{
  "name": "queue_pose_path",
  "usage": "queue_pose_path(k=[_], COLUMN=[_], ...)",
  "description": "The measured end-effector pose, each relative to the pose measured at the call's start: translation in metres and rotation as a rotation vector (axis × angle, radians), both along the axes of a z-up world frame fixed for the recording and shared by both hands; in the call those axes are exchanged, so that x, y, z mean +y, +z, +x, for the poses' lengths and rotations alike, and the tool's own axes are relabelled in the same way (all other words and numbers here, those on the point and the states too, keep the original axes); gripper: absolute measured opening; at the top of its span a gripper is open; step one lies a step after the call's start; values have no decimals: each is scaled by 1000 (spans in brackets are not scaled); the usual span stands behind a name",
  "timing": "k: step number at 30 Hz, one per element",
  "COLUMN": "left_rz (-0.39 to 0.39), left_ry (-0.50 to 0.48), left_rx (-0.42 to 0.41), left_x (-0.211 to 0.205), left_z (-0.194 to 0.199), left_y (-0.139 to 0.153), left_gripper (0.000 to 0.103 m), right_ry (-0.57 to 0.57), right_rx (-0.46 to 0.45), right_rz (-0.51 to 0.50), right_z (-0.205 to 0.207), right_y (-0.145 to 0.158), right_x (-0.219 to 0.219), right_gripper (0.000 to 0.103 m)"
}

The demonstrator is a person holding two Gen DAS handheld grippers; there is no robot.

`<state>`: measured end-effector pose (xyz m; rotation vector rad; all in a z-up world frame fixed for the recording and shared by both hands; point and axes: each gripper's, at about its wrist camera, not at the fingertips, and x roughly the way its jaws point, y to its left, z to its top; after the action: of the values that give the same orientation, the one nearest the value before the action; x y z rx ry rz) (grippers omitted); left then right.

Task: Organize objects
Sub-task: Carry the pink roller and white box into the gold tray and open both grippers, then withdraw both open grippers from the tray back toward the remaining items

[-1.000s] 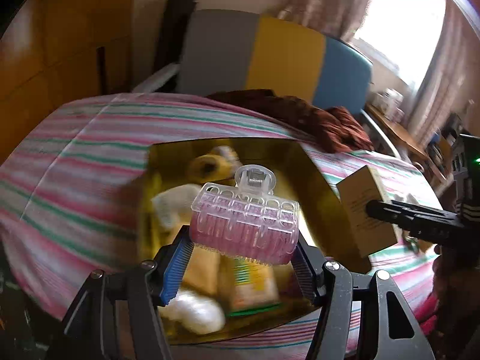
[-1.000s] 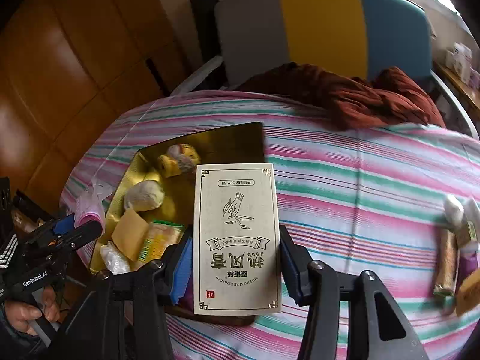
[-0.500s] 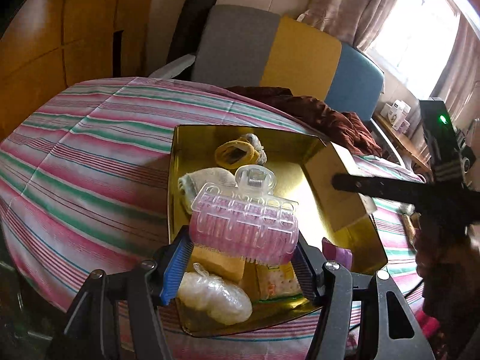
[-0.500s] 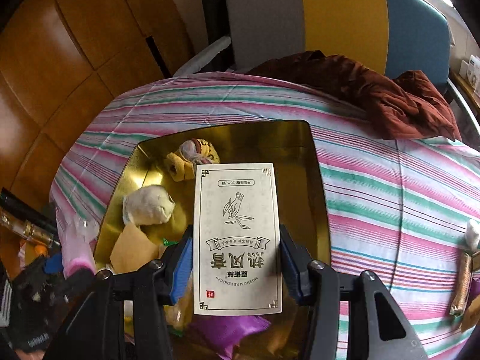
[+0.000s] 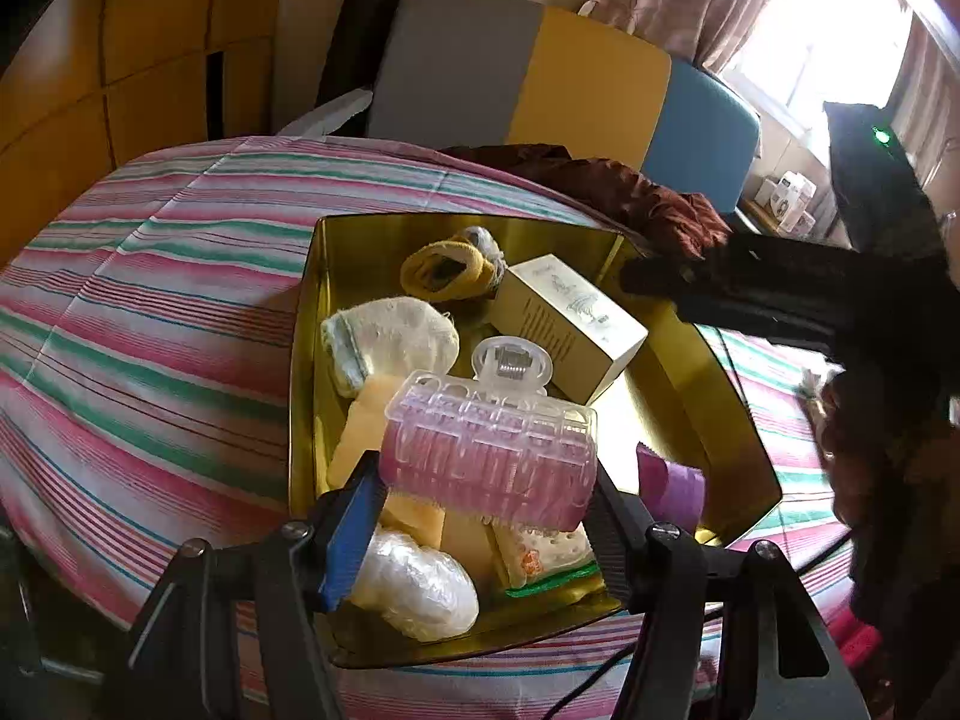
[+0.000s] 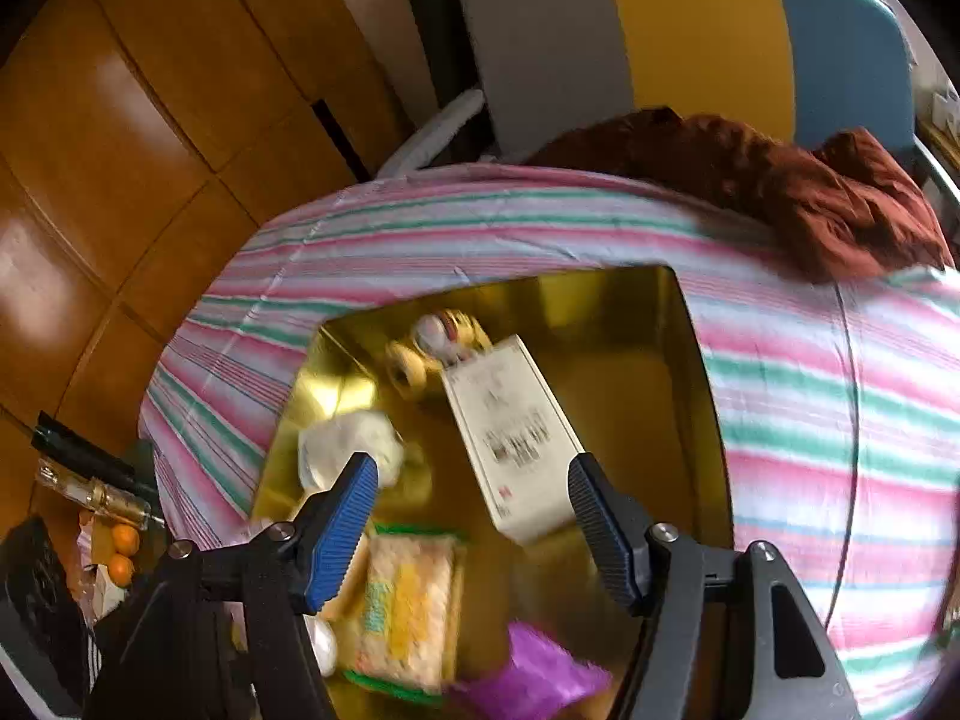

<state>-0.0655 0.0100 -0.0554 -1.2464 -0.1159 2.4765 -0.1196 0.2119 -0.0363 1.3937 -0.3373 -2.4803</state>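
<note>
Striped cloth (image 5: 150, 324) in pink, green and white covers the table, and one gold tray (image 5: 303, 360) rests on it. One cream box (image 6: 510, 438) lies flat in the tray, ahead of and between the fingers of my right gripper (image 6: 471, 516), apart from both pads; those fingers are spread wide and hold nothing. My left gripper (image 5: 486, 510) is clamped on one pink clip (image 5: 489, 456), its fingers pressing the clip's two ends, and the clip hangs over the tray's near half.

Counted contents of the tray, left view: one cream box (image 5: 570, 324), one white sock (image 5: 390, 336), one yellow sock (image 5: 444, 270), one plastic-wrapped bundle (image 5: 420, 588), one snack packet (image 5: 546, 552), one purple wrapper (image 5: 669, 486). The yellow pieces under the clip are partly hidden, so I cannot count them.
</note>
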Motion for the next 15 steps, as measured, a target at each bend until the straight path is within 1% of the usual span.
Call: queue_pose_path(k=[1,3,4,5,7,11,13,15], left_rz=[-2,10,16,24,31,2,3,24], left_ry=[1,4,7,11,22,31,75,133], left_rx=[-8,-16,-13,-9,5,37,64,76], left_x=[0,0,0,-1,-3,-8,-23,-42], left_z=[0,1,2,3,4,5,4,0], left_y=[-2,-4,-3,-2,2,9,17,26], left_gripper=[64,69,75,79,80,80,80,80], right_ry=[-4,-6,-9,-12,-14,-12,-12,-7], right_rx=[-7,-17,-17,-16,-13,-5,-5,-2], right_rz=[-1,-4,-1,5,11,15,23,36], right_z=[2,10,14,17,23,34,39,44], right_y=[-2,-6,-7,-7,-8,-6,-7,-7], right_x=[2,7,8,9,11,12,11,9], right_gripper=[67,67,67,67,67,67,67,67])
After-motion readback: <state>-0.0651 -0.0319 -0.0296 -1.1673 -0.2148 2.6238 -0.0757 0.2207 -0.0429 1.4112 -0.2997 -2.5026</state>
